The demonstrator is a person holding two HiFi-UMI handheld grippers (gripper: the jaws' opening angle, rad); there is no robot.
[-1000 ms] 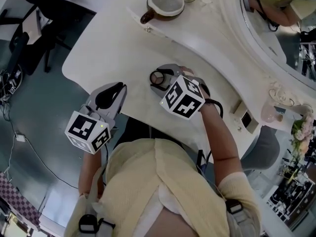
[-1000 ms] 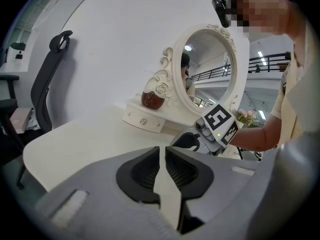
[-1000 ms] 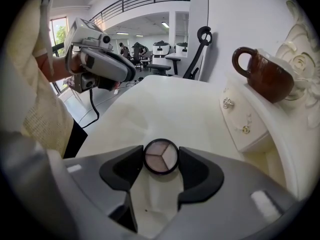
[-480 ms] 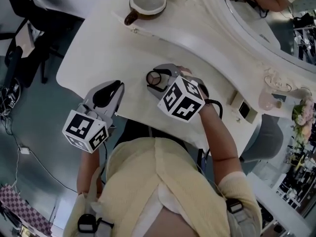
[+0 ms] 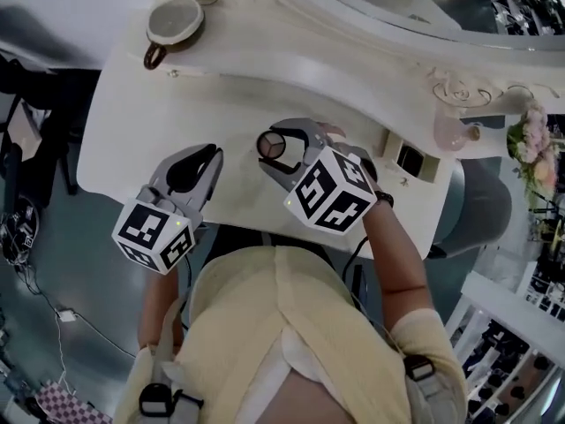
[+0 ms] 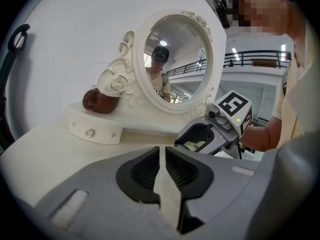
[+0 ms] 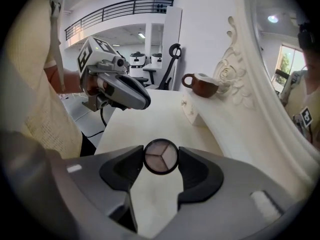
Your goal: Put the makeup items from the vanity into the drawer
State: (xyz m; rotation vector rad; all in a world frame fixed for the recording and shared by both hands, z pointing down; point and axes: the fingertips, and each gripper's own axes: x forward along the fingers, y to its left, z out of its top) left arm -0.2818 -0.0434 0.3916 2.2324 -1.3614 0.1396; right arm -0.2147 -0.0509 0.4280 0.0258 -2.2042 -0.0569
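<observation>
**Compact** (image 7: 161, 156): round, black-rimmed, its pan split into three pale wedges. It is clamped by its rim between the jaws of the right hand-held gripper (image 5: 275, 148), face turned up. It sits over the middle of the counter (image 5: 150, 122), towards the front edge. Whether it touches the surface cannot be told.

**Right hand-held gripper**: grey body with a marker cube at the rear. Its jaws are partly apart and pressed on the compact from both sides.

**Left hand-held gripper** (image 5: 207, 155): same make, lying just left of the right one and apart from it, over the counter's front edge. Its jaws are drawn together to a thin slit with nothing between them.

**Counter**: white, with a curved front.

**Shelf** (image 6: 95, 126): a raised white tier along the back of the counter, with small knobs on its face.

**Mug** (image 5: 175, 20): brown, upright on the left end of the shelf, well away from both grippers.

**Mirror** (image 6: 172, 59): oval, in a carved white frame with a rose, standing on the shelf beside the mug.

**Flowers** (image 5: 534, 140): pink, past the right end of the counter.

**Person** (image 5: 282, 343): in a pale yellow top, standing at the counter's front.
</observation>
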